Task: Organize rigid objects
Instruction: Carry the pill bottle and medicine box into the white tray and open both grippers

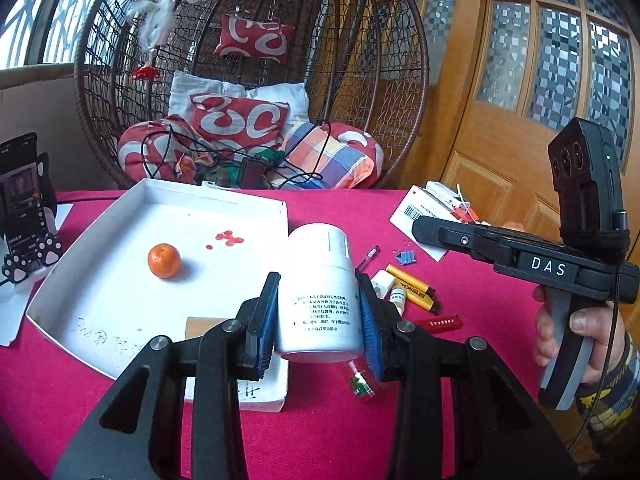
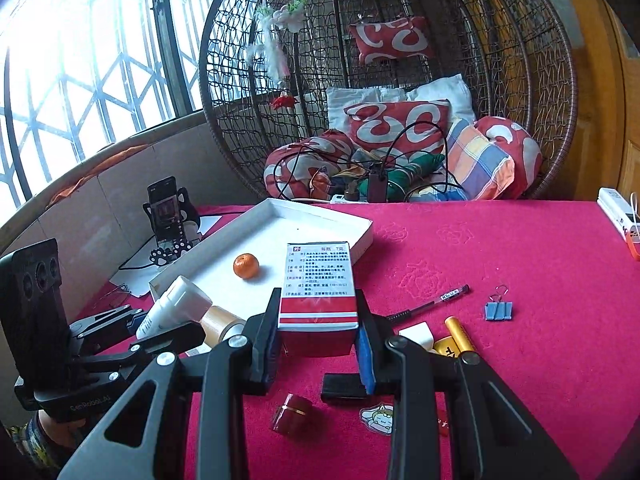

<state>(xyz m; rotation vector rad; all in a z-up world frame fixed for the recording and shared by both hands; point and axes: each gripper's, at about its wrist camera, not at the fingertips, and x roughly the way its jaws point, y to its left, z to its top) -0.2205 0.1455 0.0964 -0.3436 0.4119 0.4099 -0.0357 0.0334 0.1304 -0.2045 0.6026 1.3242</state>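
Left jaws clamp the white bottle (image 1: 318,300); right jaws clamp the red-and-white box (image 2: 318,292).

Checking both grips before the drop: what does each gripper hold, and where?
Left gripper clamps the white bottle across its lower body. Right gripper clamps the red-and-white box by its near end's sides.

Home: hanging wicker chair (image 2: 384,80), cushions (image 2: 396,124)
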